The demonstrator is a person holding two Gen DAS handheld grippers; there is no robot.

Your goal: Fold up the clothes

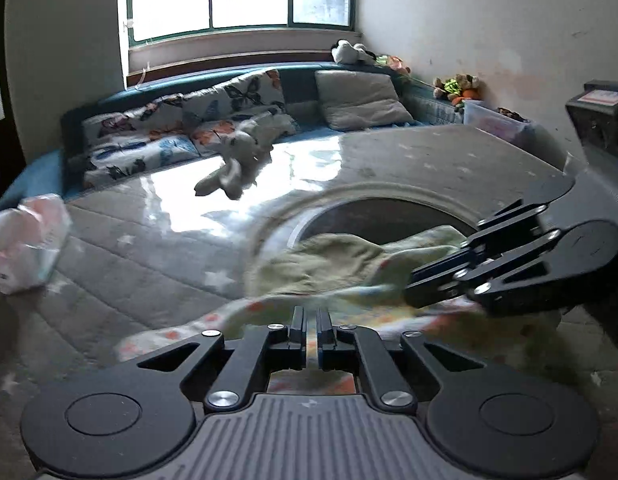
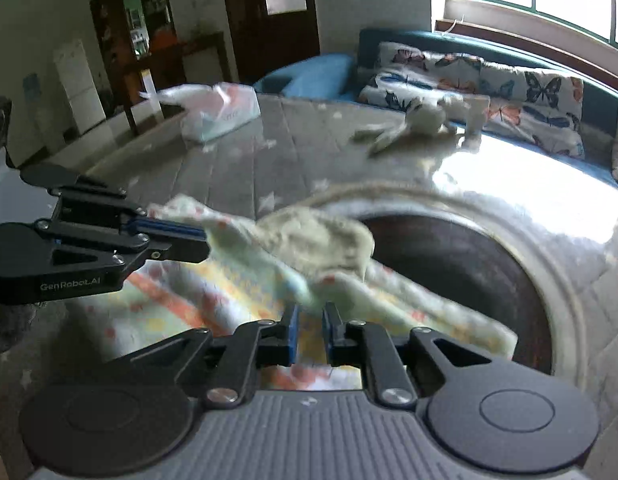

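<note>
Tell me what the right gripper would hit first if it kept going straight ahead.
The right gripper already has the patterned garment between its fingers, so the bunched cloth comes first. Beyond it probably lies the dark round panel in the table; depth is unclear.

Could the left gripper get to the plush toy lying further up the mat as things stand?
Probably not right away: the left gripper is shut on the garment. The mat between it and the plush toy looks bare, so only the grip hinders it.
</note>
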